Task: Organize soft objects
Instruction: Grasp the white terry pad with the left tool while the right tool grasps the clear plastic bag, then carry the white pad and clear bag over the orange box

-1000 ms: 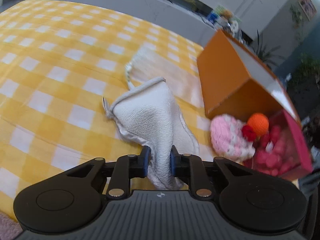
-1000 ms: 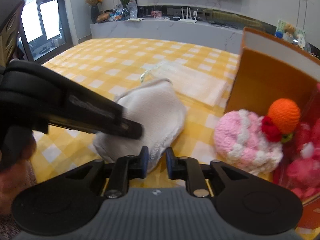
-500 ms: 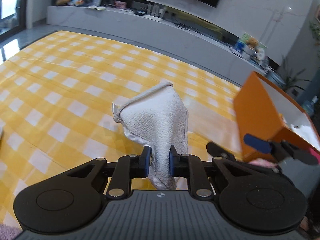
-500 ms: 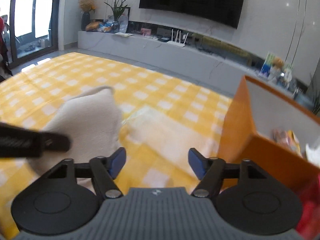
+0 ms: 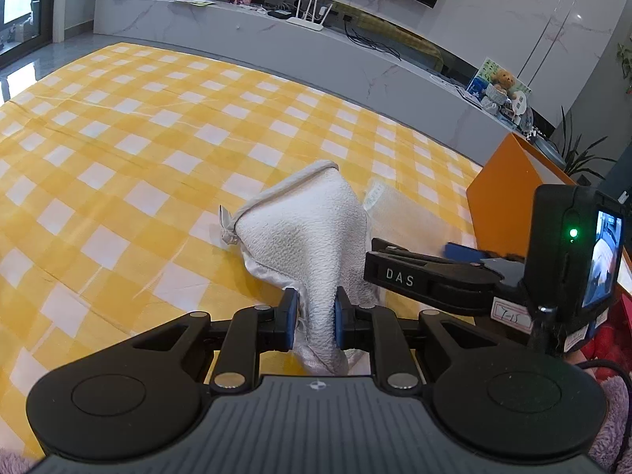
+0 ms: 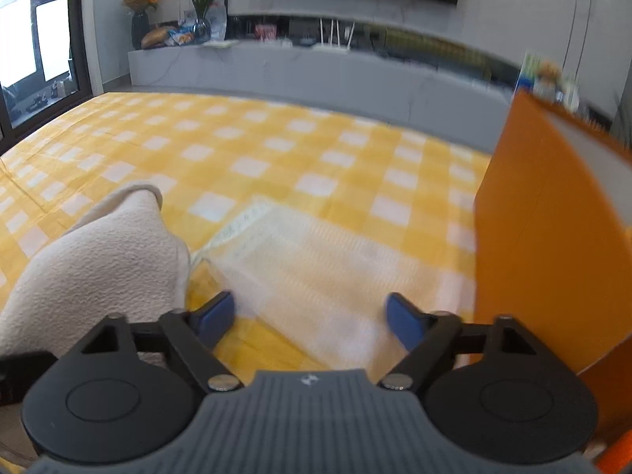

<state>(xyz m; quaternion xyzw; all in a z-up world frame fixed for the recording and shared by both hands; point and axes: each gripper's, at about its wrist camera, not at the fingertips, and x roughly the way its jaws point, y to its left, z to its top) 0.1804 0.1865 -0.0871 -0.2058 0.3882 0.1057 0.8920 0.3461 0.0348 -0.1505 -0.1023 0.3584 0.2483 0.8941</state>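
Observation:
A white terry cloth point(image 5: 304, 229) hangs bunched over the yellow checked tablecloth point(image 5: 118, 150), and my left gripper point(image 5: 315, 318) is shut on its lower end. The same white cloth point(image 6: 98, 260) fills the lower left of the right wrist view. My right gripper point(image 6: 312, 318) has its jaws opening wide, with nothing between them. It hovers over a pale yellow folded cloth point(image 6: 328, 272) that lies flat on the table. In the left wrist view the right gripper point(image 5: 434, 268) reaches in from the right, just behind the white cloth.
An orange box point(image 6: 553, 245) stands at the right, open toward me; its orange wall point(image 5: 501, 205) also shows in the left wrist view. Something red point(image 5: 604, 339) lies at the lower right edge. A grey low cabinet point(image 5: 276, 35) runs behind the table.
My right gripper let go of the white cloth, opened wide and moved right toward the folded yellow cloth. The left gripper lifted the white cloth and tilted up; the pink and orange toys left view.

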